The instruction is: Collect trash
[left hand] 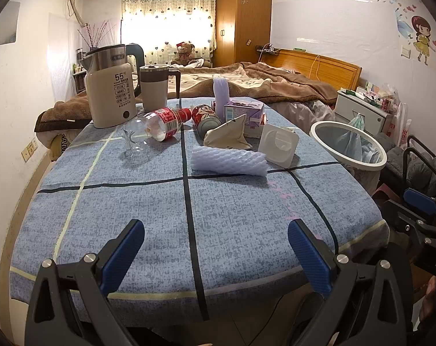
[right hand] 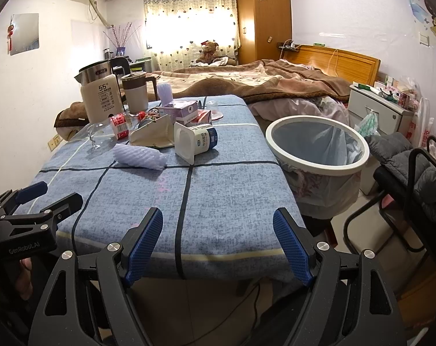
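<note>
Nothing looks collected yet — both the left gripper (left hand: 216, 240) and right gripper (right hand: 218, 230) hang spread and empty at the table's (left hand: 246, 216) near edge, the foam sleeve (left hand: 228, 161) and yogurt cup (right hand: 196, 142) lying nearest, so next comes reaching forward, then carrying to the bin (right hand: 315, 144) beside the table.

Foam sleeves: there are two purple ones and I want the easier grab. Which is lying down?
The foam sleeve in front, flat across the cloth; the other foam sleeve stands upright behind the cartons.
</note>
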Tool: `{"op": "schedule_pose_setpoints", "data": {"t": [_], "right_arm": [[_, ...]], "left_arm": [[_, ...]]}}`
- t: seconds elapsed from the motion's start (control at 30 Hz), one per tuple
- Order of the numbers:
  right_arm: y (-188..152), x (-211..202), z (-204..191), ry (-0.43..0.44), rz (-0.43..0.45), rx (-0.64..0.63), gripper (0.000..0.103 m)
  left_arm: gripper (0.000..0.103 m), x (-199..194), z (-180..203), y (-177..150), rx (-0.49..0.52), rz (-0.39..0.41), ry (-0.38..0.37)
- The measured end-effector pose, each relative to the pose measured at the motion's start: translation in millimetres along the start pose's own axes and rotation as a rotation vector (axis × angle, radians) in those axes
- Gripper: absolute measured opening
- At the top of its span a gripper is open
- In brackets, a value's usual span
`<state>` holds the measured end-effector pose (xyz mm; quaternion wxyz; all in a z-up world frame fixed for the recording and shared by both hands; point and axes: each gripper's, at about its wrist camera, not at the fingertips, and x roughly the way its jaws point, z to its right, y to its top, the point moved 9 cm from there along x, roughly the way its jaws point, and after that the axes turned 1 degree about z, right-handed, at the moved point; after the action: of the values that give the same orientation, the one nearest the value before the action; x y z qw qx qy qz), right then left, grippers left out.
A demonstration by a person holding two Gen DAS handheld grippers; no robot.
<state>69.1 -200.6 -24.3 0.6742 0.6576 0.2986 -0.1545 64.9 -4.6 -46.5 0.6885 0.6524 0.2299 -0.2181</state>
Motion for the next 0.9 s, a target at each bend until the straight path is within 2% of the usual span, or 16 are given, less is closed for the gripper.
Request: {"op": "schedule_pose_setpoints", "data": {"t": [0.9], "right_arm": [[-1.4, 2.0, -0.5, 0.008, -0.005, 0.001, 0.079]], "left_arm": [[0.101, 3.1, 2.6, -2.4, 0.002, -0.003, -0.004]]}}
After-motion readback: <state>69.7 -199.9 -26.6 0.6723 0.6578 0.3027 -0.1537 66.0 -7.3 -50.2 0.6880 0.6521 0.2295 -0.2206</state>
